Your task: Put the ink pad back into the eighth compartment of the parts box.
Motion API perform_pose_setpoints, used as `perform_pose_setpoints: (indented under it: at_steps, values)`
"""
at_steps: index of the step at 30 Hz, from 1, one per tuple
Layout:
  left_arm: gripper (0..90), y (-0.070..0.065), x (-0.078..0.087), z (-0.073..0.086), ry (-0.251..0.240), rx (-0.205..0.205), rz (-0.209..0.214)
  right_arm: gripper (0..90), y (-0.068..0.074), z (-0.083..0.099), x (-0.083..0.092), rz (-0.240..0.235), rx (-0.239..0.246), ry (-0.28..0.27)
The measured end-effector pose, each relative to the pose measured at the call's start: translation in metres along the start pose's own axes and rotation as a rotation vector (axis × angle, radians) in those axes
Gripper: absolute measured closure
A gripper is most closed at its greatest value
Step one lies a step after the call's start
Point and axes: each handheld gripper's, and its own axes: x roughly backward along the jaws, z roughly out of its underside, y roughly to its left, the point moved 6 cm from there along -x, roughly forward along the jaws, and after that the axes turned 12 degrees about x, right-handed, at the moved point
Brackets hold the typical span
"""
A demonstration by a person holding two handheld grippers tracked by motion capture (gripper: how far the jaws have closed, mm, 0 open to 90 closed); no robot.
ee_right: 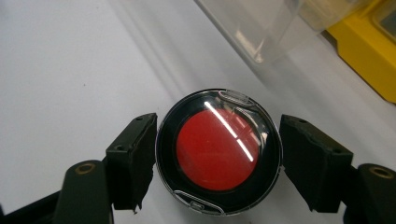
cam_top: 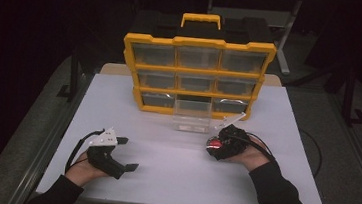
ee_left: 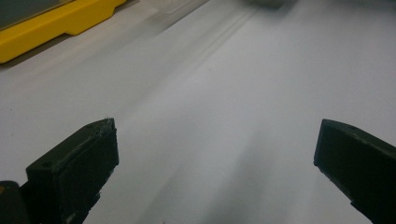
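A round black case with a red disc under a clear lid [ee_right: 218,150] sits between the two jaws of my right gripper [ee_right: 218,154], which is shut on it just above the white table. From above, the same round case [cam_top: 213,144] shows at the tip of the right gripper [cam_top: 216,146], in front of a clear plastic drawer [cam_top: 191,118] pulled out of the yellow organizer [cam_top: 196,76]. My left gripper [cam_top: 127,153] rests at the table's near left, open and empty; its jaws stand wide apart over bare table in the left gripper view [ee_left: 215,149].
The yellow and black organizer with several clear drawers stands upright at the back middle of the white table [cam_top: 172,171]. The clear drawer [ee_right: 261,28] lies close beyond the round case. Dark floor and table legs surround the table.
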Motion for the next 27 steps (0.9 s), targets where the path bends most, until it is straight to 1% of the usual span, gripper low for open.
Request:
perform_pose_setpoints:
  at_steps: [8,17,22,27]
  values:
    - [0.0,0.0,0.001,0.0,-0.002,0.001,0.0,28.6,-0.005,-0.002,0.006,0.009,-0.001,0.002]
    - [0.0,-0.001,0.001,-0.001,-0.005,0.001,0.001,28.6,-0.012,-0.008,0.018,0.02,0.0,-0.003]
    - [0.0,-0.001,0.001,-0.001,-0.005,-0.001,0.002,28.6,-0.018,-0.013,0.029,0.034,0.003,-0.01]
    - [0.0,-0.001,0.001,-0.001,-0.005,-0.001,0.001,28.6,-0.021,-0.017,0.035,0.036,0.0,-0.02]
